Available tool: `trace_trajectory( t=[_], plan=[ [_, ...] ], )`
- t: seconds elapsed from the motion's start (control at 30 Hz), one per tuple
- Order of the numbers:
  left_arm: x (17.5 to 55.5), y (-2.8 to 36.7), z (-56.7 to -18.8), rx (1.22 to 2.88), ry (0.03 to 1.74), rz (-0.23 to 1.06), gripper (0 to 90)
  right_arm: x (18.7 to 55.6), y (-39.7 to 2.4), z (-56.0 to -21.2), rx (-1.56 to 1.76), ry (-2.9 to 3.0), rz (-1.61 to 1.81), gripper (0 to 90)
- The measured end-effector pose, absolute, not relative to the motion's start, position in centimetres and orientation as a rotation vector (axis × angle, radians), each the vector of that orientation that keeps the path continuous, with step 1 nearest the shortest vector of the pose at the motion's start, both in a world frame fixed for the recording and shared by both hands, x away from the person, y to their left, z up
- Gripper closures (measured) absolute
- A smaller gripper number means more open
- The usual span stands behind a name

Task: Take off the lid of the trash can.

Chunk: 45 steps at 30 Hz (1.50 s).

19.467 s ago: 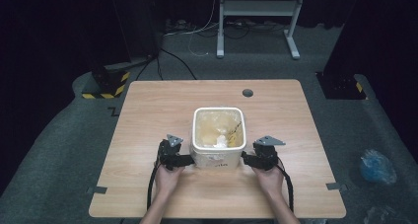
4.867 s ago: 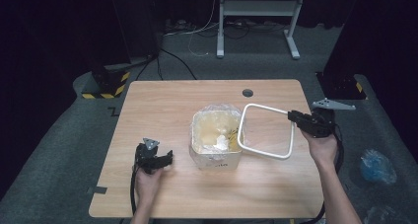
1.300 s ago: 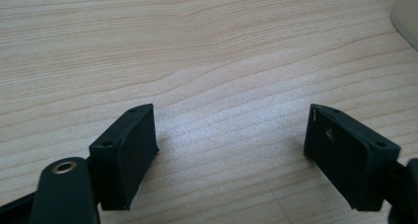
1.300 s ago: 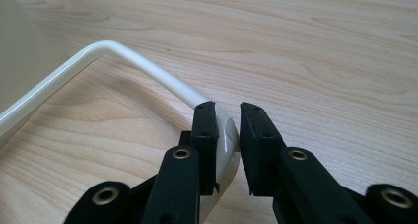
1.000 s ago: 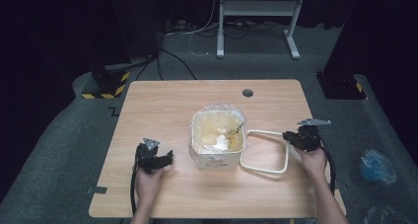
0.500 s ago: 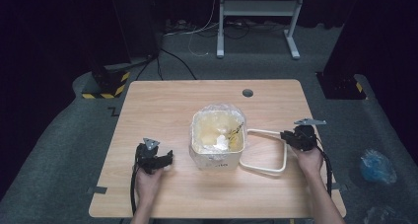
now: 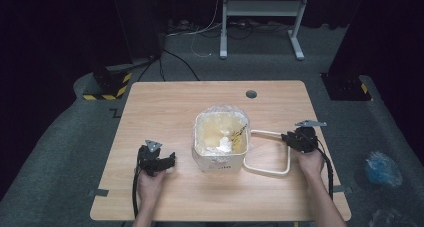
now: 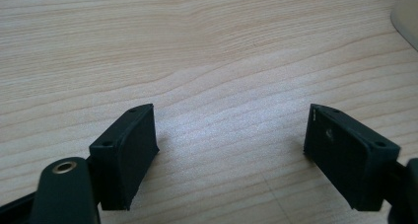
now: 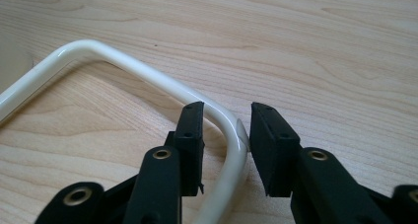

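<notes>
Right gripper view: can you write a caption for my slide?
Right gripper, jaws just opening, lets go of the white frame lying on the wooden table.

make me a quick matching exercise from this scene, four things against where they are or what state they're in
Things:
1. white frame
2. bin
3. left tool
4. right tool

States:
a. jaws wide apart over bare wood
b. lined with clear plastic, mid-table
c. lying flat on the table, right of the bin
d. jaws just opened, frame corner between them

Pairs: 1-c, 2-b, 3-a, 4-d
</notes>
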State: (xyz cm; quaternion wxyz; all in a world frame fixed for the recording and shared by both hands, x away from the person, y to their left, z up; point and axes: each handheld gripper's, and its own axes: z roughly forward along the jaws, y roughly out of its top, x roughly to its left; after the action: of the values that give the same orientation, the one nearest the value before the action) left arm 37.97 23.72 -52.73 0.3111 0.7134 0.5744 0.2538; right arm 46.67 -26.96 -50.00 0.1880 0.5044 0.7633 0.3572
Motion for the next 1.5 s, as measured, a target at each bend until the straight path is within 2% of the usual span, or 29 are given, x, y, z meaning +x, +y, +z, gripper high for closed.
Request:
trace_trajectory(
  t=[0.27, 0.6, 1.07, 1.5],
  plan=[
    [38.0, 23.7, -52.7, 1.882, 1.516, 0.670, 20.4, 46.5, -26.6, -50.3, 1.421, 2.136, 1.005, 53.7],
    [38.0, 23.7, -52.7, 1.880, 1.517, 0.670, 20.3, 45.9, -25.9, -50.7, 1.414, 2.126, 0.981, 44.3],
    [38.0, 23.7, -52.7, 1.880, 1.517, 0.671, 20.3, 44.9, -25.1, -50.8, 1.375, 2.114, 0.966, 39.4],
    [38.0, 23.7, -52.7, 1.882, 1.517, 0.670, 20.4, 43.5, -24.9, -50.3, 1.339, 2.073, 1.015, 39.1]
  ],
)
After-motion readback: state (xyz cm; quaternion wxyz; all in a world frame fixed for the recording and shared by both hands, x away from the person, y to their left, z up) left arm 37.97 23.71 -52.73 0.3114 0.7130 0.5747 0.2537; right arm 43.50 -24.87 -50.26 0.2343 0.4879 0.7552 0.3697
